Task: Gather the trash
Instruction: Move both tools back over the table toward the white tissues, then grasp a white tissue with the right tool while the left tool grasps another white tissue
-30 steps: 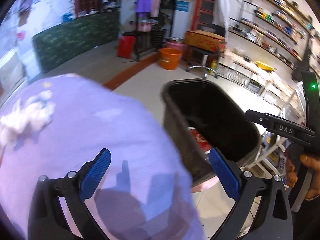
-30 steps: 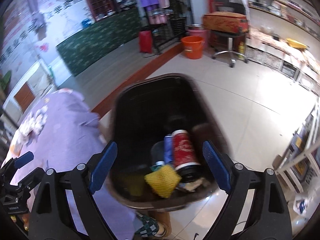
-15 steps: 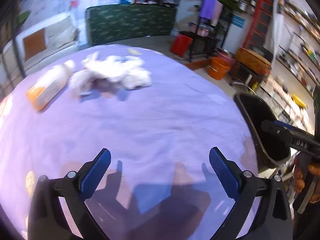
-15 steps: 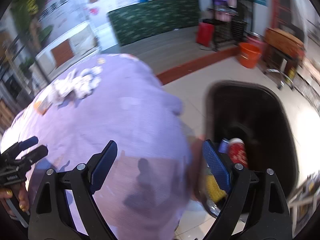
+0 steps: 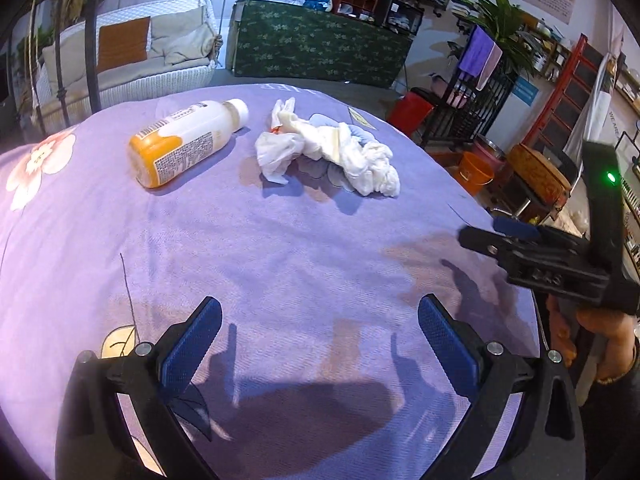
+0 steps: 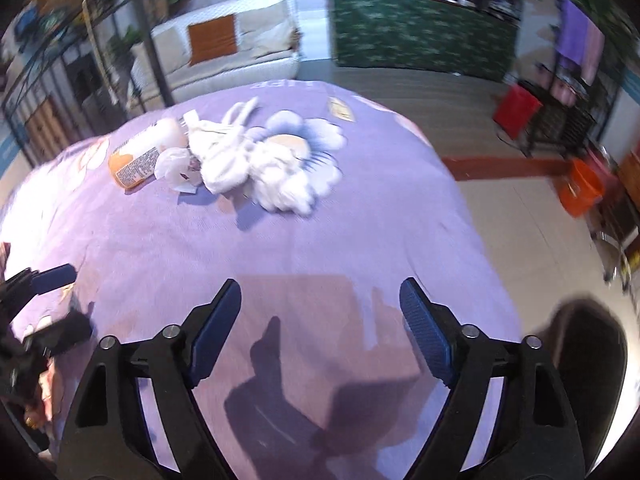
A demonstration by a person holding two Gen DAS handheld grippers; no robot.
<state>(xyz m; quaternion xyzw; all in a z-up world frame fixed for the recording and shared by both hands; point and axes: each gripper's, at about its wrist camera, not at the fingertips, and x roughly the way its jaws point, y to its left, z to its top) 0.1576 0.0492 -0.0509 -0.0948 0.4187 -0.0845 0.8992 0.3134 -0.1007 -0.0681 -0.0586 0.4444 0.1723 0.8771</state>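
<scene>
In the left wrist view, the left gripper fills the bottom of the frame with its blue-padded fingers spread wide and nothing between them, above a purple tablecloth printed with flowers. In the upper left of that frame a white and orange bottle lies on its side on the cloth, and just to its right, upper centre, sits a heap of crumpled white tissue and plastic, close to the bottle but apart from it. At the right edge the right gripper reaches in from the side. In the right wrist view that gripper is also spread and empty at the bottom of the frame; the bottle and the white heap lie in the upper left, overlapping from this angle. A dark bin shows at the lower right, off the table's edge.
</scene>
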